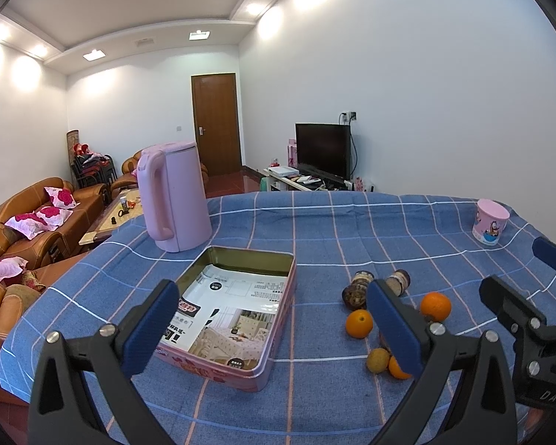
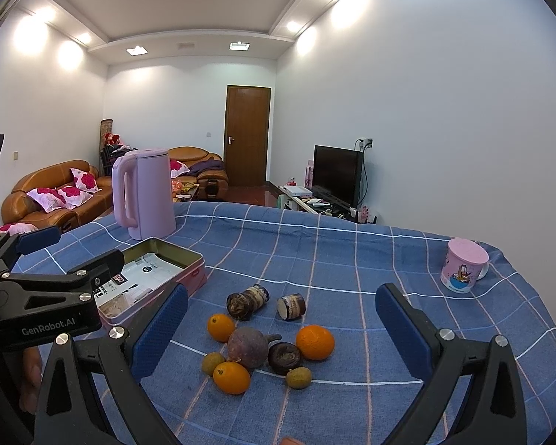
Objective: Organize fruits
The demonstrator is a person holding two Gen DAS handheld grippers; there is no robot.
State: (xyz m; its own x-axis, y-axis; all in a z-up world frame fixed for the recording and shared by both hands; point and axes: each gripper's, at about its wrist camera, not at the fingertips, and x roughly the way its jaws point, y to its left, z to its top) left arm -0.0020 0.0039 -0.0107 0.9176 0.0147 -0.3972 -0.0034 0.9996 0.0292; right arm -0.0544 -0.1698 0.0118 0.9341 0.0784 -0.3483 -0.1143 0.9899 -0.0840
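A pink rectangular tin point(image 1: 237, 319) lined with printed paper lies open on the blue checked tablecloth; it also shows in the right wrist view point(image 2: 194, 272). My left gripper point(image 1: 274, 330) is open and empty, hovering over the tin's near end. To the tin's right lies a cluster of fruit: several oranges point(image 2: 315, 342), a purple mangosteen point(image 2: 247, 346), a dark fruit point(image 2: 284, 358) and small greenish-brown fruits point(image 2: 298, 377). My right gripper point(image 2: 281, 330) is open and empty, hovering just above and before this cluster. Part of the cluster is hidden behind my left gripper's right finger in the left wrist view.
A pink kettle point(image 1: 174, 196) stands behind the tin. Two short brown cut pieces point(image 2: 292, 306) lie behind the fruit. A pink cartoon mug point(image 2: 463, 270) stands at the far right. The tablecloth point(image 1: 352, 230) drops off at the left and far edges.
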